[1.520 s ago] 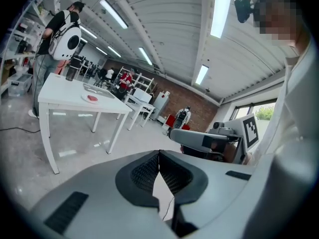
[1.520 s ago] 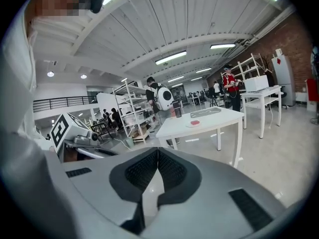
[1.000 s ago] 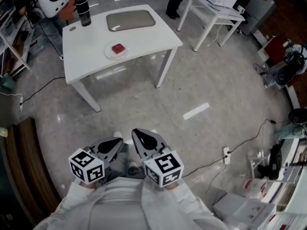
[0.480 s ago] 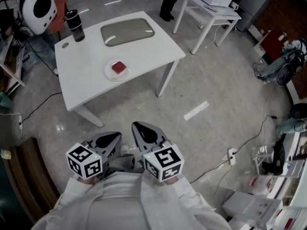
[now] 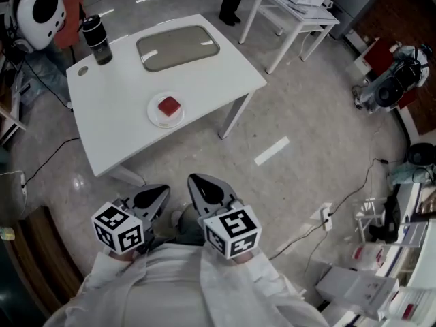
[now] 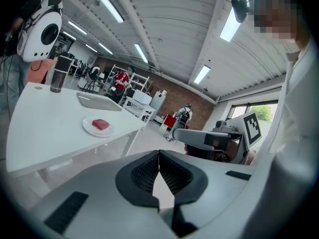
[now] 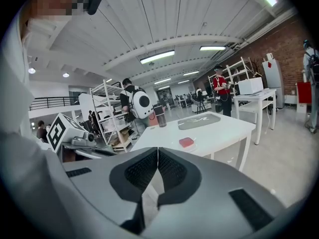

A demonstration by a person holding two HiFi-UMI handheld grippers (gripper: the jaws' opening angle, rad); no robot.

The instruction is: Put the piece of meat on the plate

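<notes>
Left gripper (image 5: 160, 193) is held close to my body, above the floor, with its jaws clenched tip to tip; its own view shows nothing between them. Right gripper (image 5: 201, 186) sits just beside it in the same condition: jaws pressed together, no load. Both units are well apart from the white table (image 5: 116, 135), which stands ahead of me across a stretch of bare floor. On that table, the plate (image 5: 154, 118) rests roughly midway along the edge facing me, set in a little from that edge. The piece of meat (image 5: 168, 105), a small red block, lies on the plate, near its centre and clear of the rim. A shallow grey tray (image 5: 177, 46) lies toward the far edge, and a dark flask (image 5: 95, 38) stands upright near the far left corner. Status assessment: the placement step reads as complete, since the meat is seated on the plate and neither gripper carries anything. No transfer work appears to remain. The only outstanding check I would list is that the meat sits flat on the plate, which these views support.
</notes>
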